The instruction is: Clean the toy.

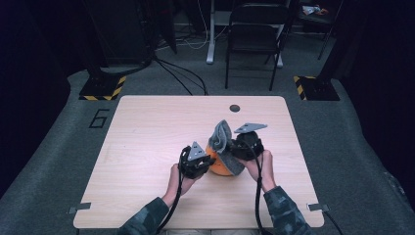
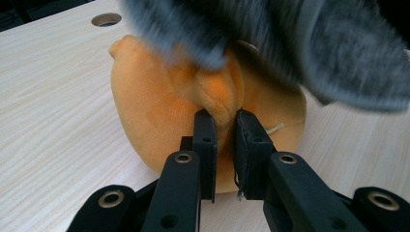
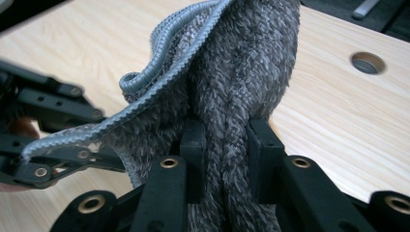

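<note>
Grey cloth (image 1: pixel 222 139) stands upright from right gripper (image 3: pixel 225 145) over orange plush (image 2: pixel 159 106).

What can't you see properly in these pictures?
- High view: much of the orange plush is hidden by the grey cloth and the two grippers.
- Left gripper view: the cloth is blurred and cut off by the top edge.
- Right gripper view: the left gripper is out of focus and cut off by the left edge.
</note>
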Motion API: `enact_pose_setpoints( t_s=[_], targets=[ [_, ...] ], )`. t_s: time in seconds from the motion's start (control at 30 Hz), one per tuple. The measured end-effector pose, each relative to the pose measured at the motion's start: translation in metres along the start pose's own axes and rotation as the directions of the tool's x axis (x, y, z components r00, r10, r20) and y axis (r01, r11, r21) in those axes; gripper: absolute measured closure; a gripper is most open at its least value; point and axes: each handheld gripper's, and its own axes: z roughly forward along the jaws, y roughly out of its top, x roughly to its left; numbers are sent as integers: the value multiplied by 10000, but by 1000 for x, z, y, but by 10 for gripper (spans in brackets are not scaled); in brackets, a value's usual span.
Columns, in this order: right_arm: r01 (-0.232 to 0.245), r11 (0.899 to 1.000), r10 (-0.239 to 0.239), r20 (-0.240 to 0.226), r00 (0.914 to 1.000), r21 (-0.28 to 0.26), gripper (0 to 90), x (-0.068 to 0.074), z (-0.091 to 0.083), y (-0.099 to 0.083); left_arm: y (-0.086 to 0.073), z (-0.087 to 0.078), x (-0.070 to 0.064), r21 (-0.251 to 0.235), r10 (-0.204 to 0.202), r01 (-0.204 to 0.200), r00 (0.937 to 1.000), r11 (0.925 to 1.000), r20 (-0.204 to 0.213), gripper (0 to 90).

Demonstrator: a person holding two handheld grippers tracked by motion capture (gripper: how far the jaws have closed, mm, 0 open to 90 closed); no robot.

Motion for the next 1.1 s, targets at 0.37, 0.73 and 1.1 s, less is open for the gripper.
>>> enact_pose_setpoints(
  t_s=[0.37, 0.73, 1.1],
  targets=[
    [261, 9949, -349, 900, 9953, 973, 721, -7, 21, -13, -2, 2, 4, 76, -91, 91, 10000, 9999, 15, 805],
    [-820, 9766, 516, 1533, 9868, 1988, 722, -48, 30, -40, -3, 1, 7, 112, -166, 165, 9998, 9998, 80, 805],
    [-1546, 9734, 1245, 1761, 9765, 1691, 721, -69, 20, -43, -3, 1, 10, 9, -331, 331, 9994, 9995, 12, 803]
  ],
)
